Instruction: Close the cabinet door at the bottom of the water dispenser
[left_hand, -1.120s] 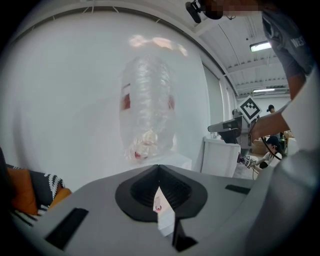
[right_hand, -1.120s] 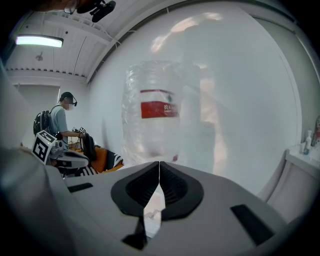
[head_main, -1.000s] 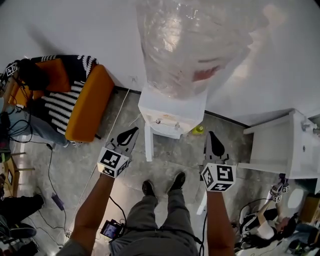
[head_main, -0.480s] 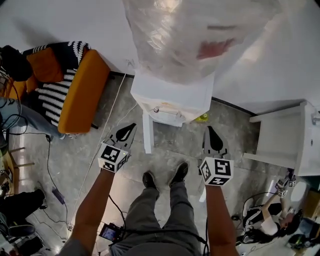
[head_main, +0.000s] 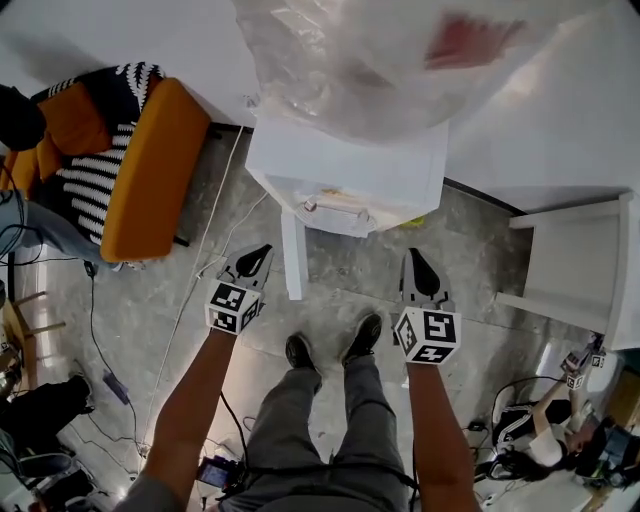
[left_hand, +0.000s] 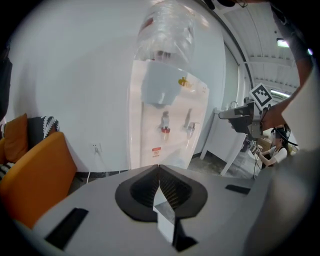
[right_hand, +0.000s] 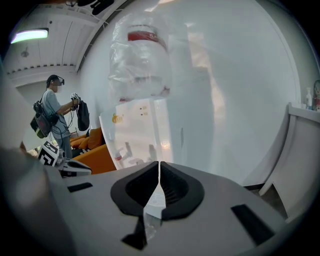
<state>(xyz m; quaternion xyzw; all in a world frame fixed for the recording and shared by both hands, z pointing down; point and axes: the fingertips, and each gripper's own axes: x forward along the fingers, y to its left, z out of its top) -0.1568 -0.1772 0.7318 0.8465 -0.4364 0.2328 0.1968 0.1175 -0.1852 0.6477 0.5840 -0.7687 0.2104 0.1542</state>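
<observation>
The left gripper (head_main: 252, 262) and right gripper (head_main: 420, 272), both pinched closed and empty, hang mid-frame just below the white water dispenser (head_main: 345, 180).

Grey trousers (head_main: 300, 425), black shoes (head_main: 297, 351) — and bare forearms (head_main: 195, 400).

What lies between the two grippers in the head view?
In the head view, the open white cabinet door, seen edge-on, then bare grey floor.
</observation>
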